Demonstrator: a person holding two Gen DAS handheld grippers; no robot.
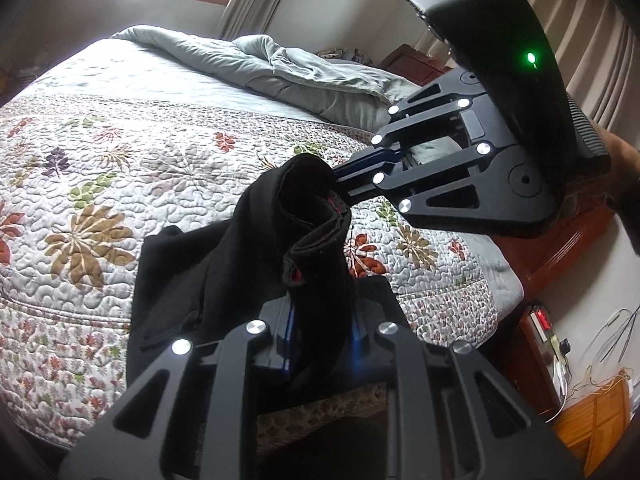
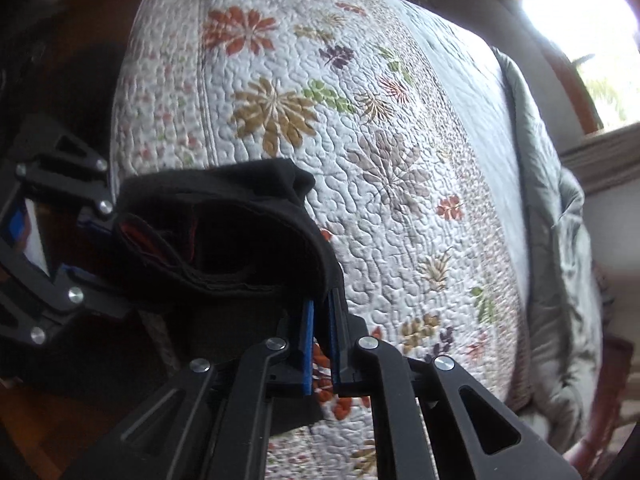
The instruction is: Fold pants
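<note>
Pants (image 1: pixel 224 280): black, held up over the near edge of the bed; the waistband hangs as an open loop between the two grippers, red showing inside; the rest trails down onto the quilt.
Left gripper (image 1: pixel 322 336): near, low in its own view; fingers closed tight on a bunched fold of the pants.
Right gripper (image 2: pixel 320 320): blue-padded fingers (image 2: pixel 307 344) nearly together, pinching the waistband edge; in the left view it comes in from the right, tips buried in the cloth.
Quilt (image 1: pixel 120 152): white, leaf print, covering the bed.
Blanket (image 1: pixel 280 68): grey, rumpled, along the far side.
Window (image 2: pixel 592 32): bright, far right.
</note>
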